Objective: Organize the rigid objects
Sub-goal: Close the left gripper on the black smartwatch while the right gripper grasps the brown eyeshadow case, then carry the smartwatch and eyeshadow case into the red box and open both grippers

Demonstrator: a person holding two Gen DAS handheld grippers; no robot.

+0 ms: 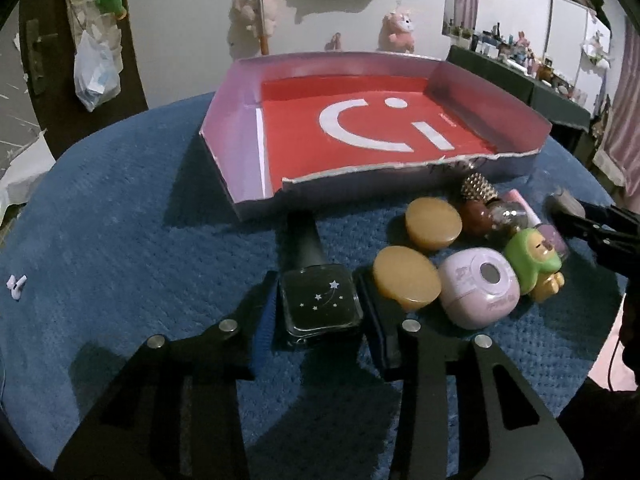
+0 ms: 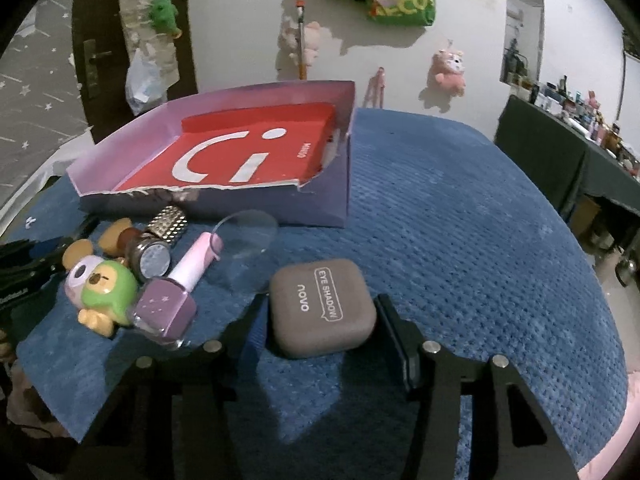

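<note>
A black nail polish bottle [image 1: 320, 304] with white stars lies on the blue cloth between the fingers of my left gripper [image 1: 320, 312], whose pads press its two sides. A grey eye shadow case [image 2: 322, 312] sits in my right gripper [image 2: 322, 320], both pads against its sides. The purple box [image 1: 240, 128] with a red floor stands just beyond, nothing inside it. From the left wrist view the right gripper's fingers [image 1: 592, 224] reach in at the right edge.
Between the grippers lie two yellow round caps [image 1: 434, 222], a lilac round case [image 1: 480, 294], a green figure [image 2: 106, 292], a purple polish bottle [image 2: 168, 312], a studded bottle [image 2: 166, 222] and a clear disc [image 2: 248, 236]. The blue cloth [image 2: 460, 220] covers the table.
</note>
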